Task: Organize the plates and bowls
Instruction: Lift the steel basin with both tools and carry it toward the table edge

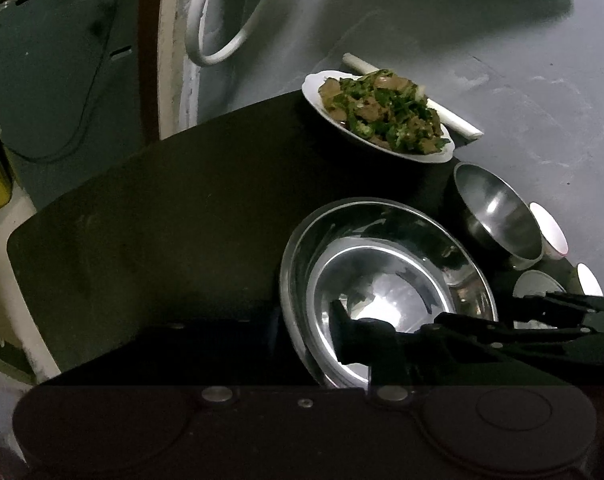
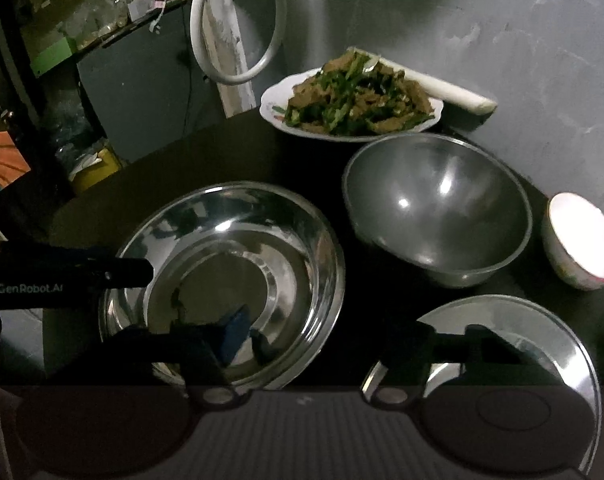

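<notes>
A wide shallow steel basin [image 2: 230, 280] sits on the dark table [image 1: 162, 220]; it also shows in the left wrist view [image 1: 385, 280]. A deep steel bowl [image 2: 437, 208] stands behind it to the right, and shows in the left wrist view [image 1: 497, 212]. A flat steel plate [image 2: 541, 344] lies at the front right. A white plate of green vegetables and meat [image 2: 353, 108] sits at the far edge, also in the left wrist view [image 1: 377, 116]. My right gripper [image 2: 321, 344] is open, its left finger over the basin and its right finger over the plate. My left gripper's finger [image 2: 82, 276] reaches to the basin's left rim; its fingertips are too dark to read.
A small white bowl [image 2: 581, 240] stands at the right, with more small white bowls [image 1: 547, 232] in the left wrist view. A white rolled stick [image 2: 449, 94] lies behind the food plate. A grey wall [image 2: 501, 40] and a white hose loop [image 2: 238, 40] are behind the table.
</notes>
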The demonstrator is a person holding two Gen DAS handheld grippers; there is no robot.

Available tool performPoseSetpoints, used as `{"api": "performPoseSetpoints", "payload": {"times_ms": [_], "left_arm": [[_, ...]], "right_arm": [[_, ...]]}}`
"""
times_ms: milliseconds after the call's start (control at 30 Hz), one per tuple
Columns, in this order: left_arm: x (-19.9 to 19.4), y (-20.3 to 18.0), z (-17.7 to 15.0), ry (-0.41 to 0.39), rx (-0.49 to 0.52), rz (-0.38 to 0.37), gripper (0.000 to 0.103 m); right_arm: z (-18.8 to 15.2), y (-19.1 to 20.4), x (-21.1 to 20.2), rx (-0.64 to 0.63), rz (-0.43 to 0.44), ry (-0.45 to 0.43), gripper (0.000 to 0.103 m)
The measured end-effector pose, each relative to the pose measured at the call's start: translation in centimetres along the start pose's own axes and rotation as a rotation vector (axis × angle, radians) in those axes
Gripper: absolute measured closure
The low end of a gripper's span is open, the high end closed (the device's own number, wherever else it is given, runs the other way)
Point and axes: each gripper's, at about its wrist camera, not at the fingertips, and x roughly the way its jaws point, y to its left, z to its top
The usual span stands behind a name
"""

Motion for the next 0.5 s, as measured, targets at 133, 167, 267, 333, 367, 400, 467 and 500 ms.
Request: {"api": "performPoseSetpoints", "payload": {"times_ms": [133,167,267,333,367,400,467,500], "left_arm": [[0.05,0.28,-0.01,0.004,-0.004,0.008,0.086],[0.04,0.37,-0.02,0.004,-0.006,0.007,0.087],[0.06,0.38,-0.06,0.007,0.001,0.014,0.089],[0.03,0.30,-0.08,0.006,0.008,0.018,0.089],[0.04,0.24,-0.05,0.007,0.010,0.020,0.090],[0.05,0.21,-0.03,0.007,0.012,0.024,0.090],[0.04,0.20,-0.02,0.005,0.010,0.028,0.090],[0.05,0.20,-0.02,0.004,0.008,0.030,0.090]], "right_arm": [[-0.07,0.08,0.25,0.003,0.001,0.002,0.052],[-0.09,0.16,0.24,0.002,-0.002,0.001,0.053],[-0.15,0.26,0.20,0.002,-0.011,-0.003,0.059],[-0.14,0.43,0.16,0.000,-0.015,-0.005,0.060],[-0.14,0.47,0.16,-0.002,-0.016,-0.005,0.060],[-0.13,0.51,0.18,-0.006,-0.016,-0.005,0.061],[-0.06,0.59,0.22,-0.014,-0.023,-0.005,0.062],[-0.05,0.61,0.22,-0.017,-0.027,-0.006,0.064]]}}
